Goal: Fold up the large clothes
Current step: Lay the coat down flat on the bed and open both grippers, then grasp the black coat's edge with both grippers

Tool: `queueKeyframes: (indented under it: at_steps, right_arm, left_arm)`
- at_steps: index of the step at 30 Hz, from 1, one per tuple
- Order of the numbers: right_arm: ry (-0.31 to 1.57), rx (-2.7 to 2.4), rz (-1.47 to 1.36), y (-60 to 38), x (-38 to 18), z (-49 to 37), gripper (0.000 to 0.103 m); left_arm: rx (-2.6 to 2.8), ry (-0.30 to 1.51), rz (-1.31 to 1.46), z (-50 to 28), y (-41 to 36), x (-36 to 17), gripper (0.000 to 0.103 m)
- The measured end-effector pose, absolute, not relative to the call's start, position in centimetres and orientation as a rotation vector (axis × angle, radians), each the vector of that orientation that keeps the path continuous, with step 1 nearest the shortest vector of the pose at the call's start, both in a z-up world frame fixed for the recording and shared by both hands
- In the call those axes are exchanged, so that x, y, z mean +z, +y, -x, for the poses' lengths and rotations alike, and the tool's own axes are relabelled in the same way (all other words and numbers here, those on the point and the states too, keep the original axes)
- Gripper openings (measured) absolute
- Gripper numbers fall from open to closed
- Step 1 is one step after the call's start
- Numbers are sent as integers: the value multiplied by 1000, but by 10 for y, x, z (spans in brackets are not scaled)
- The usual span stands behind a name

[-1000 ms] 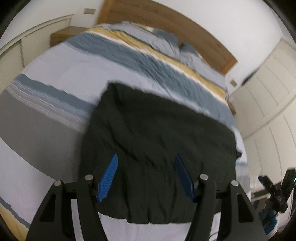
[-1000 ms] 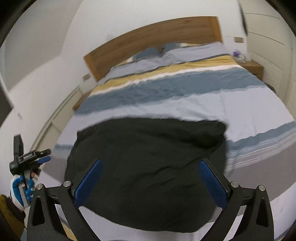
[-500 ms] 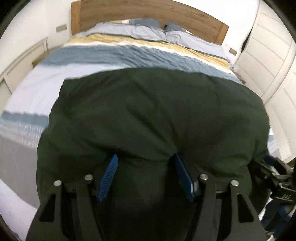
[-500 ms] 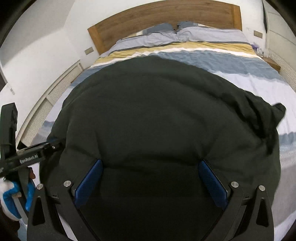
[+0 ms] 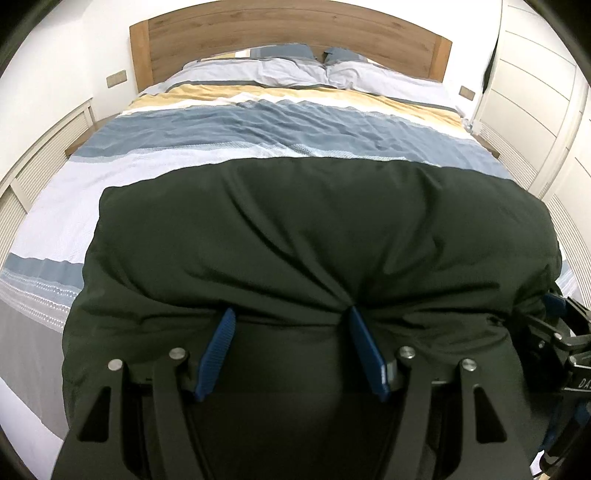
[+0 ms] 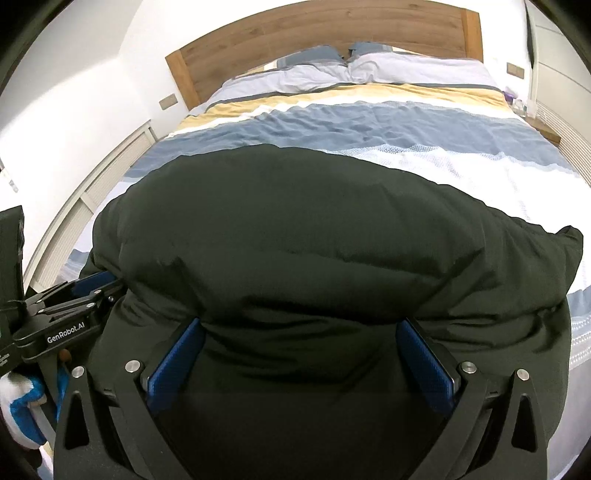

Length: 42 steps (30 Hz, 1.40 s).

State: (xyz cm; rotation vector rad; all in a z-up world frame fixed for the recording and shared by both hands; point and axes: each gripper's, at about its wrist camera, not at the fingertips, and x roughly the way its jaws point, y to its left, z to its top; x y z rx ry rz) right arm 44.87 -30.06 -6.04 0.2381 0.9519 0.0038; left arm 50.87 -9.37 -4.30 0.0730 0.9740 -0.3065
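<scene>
Bed with striped duvet (image 5: 280,125) in blue, yellow, white and grey bands, two pillows (image 5: 266,66) side by side against a wooden headboard (image 5: 288,29); white slatted panels (image 5: 44,155) along one wall, white wardrobe doors (image 5: 535,92) along the other, wall sockets (image 5: 117,79) flanking the headboard.

The left hand-held gripper (image 5: 290,317) presses its parted fingers into a dark green garment (image 5: 317,236) spread on the striped bed (image 5: 258,125).

Both wrist views close over the dark garment (image 5: 314,236), facing the headboard (image 5: 288,35), sharing the bed (image 6: 388,122)
</scene>
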Motion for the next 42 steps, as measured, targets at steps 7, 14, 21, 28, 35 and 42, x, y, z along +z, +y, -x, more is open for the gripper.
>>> queueKeyframes:
  at_steps: [7, 14, 21, 28, 35, 42]
  right_arm:
    - [959, -2, -235, -301, -62, -451, 102]
    - [963, -6, -237, -302, -65, -453, 102]
    - [975, -12, -242, -306, -72, -460, 102]
    - [993, -27, -247, -311, -80, -474, 102]
    - [1029, -49, -260, -320, -92, -503, 103]
    - [1064, -69, -274, -328, -107, -529, 103]
  left_arm:
    - [-308, 975, -75, -510, -93, -45, 63]
    - [-302, 975, -81, -514, -97, -50, 63]
    - [-295, 981, -80, -523, -99, -59, 65]
    - [-278, 1007, -79, -542, -104, -70, 69]
    - [-251, 1035, -87, -572, -114, -83, 73]
    - [-243, 1094, -54, -602, -117, -100, 79]
